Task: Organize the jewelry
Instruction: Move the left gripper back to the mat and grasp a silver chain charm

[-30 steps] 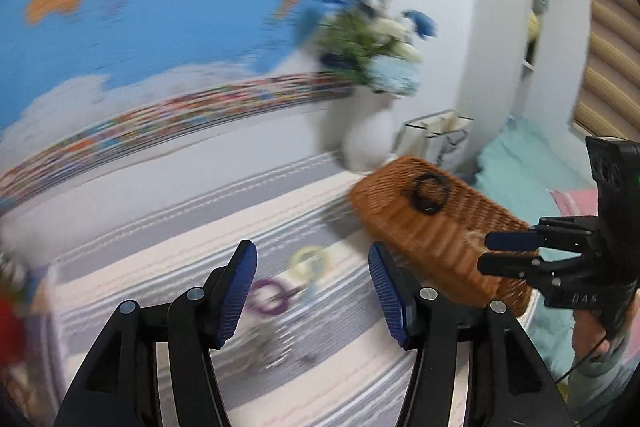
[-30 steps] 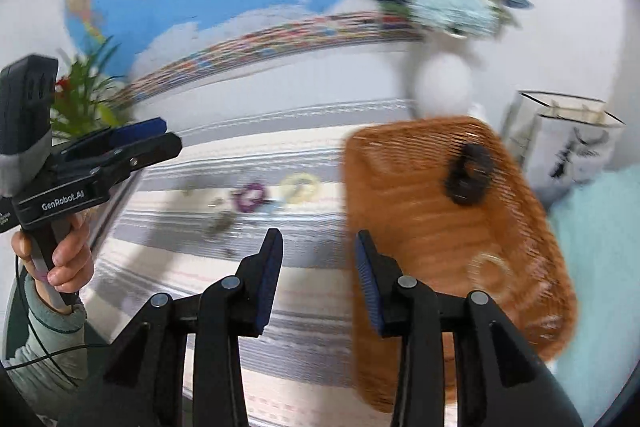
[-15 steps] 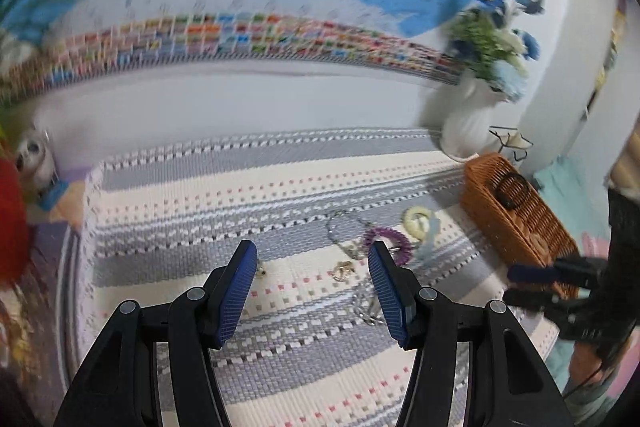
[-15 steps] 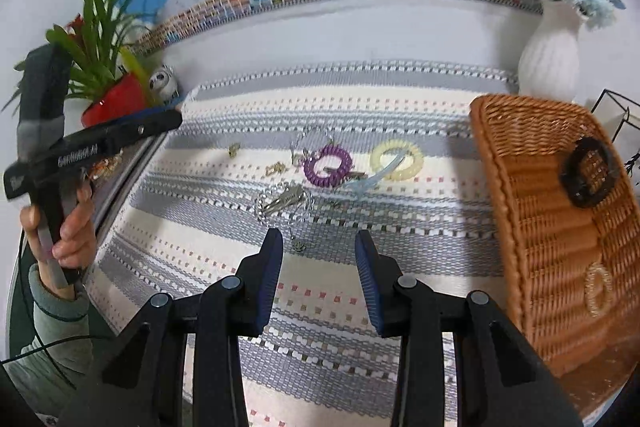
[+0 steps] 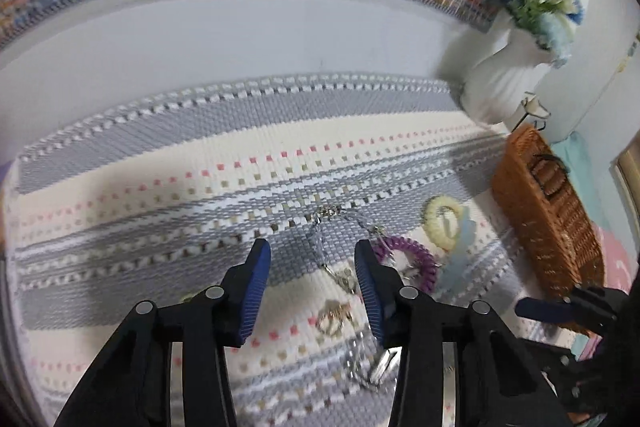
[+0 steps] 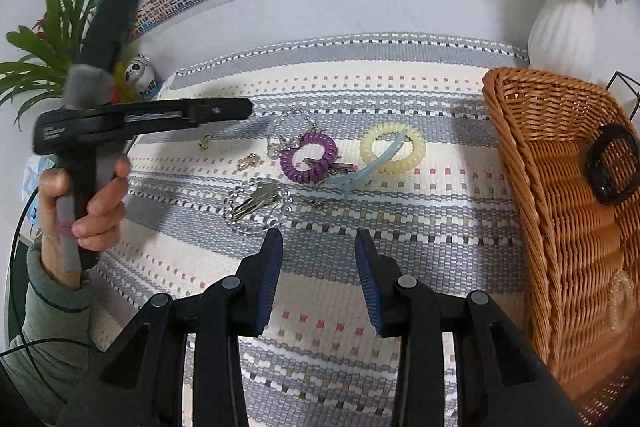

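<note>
Jewelry lies on a striped woven mat: a purple coil bracelet, a pale yellow coil bracelet, a light blue hair clip, a clear bead bracelet around a silver clip, a silver chain and small gold pieces. A wicker basket at the right holds a black ring. My left gripper is open, low over the chain and a gold piece, with the purple bracelet just right. My right gripper is open and empty, nearer than the jewelry.
A white vase of flowers stands behind the basket. A potted plant and a small panda figure stand at the back left. A map with flags covers the wall. The left gripper's body shows in the right wrist view.
My left gripper has swung from the basket towards the mat and dropped low over the jewelry. My right gripper has turned left from the basket and faces the jewelry.
</note>
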The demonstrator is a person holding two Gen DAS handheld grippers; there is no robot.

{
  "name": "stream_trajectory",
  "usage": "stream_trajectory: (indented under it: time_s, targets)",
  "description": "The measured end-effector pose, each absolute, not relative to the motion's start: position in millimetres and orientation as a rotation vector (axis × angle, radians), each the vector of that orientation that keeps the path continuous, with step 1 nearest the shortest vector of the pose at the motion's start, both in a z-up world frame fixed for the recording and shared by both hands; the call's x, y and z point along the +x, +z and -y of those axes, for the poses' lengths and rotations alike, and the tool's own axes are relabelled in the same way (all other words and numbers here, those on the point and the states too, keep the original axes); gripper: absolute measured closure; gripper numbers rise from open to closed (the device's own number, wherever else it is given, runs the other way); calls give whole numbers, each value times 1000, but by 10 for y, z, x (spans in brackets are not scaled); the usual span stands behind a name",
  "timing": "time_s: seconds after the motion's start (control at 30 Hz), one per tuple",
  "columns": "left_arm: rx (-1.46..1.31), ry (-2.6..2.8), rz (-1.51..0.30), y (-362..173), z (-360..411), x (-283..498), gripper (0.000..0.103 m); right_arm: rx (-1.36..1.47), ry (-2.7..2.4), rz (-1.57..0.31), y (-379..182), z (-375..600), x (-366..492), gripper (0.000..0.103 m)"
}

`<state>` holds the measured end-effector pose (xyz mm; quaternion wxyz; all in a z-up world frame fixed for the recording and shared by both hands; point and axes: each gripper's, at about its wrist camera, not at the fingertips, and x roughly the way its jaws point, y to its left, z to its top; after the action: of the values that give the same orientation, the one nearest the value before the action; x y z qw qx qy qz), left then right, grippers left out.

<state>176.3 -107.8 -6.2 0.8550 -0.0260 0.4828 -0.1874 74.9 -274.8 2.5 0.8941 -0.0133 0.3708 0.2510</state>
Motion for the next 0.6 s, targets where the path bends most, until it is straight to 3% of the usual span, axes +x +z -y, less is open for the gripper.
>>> stream_trajectory:
  time_s: [0.3,0.4,0.47,0.6]
  targets:
    - [-28,-393,-1060,-274,1230,1871,61,-3,519,-798,-75,2761,945,62]
    - [18,-370,-1044,-298,1335,1903,71,6,516,-811,-110,2762,989,62]
    - [40,-358,-1034,-314,1399,1906,87,9,513,-817,-119,2755,1021,62]
    - [62,-338,-1016,-335,1491,1928,94,23,518,-836,-141,2719,1084,62]
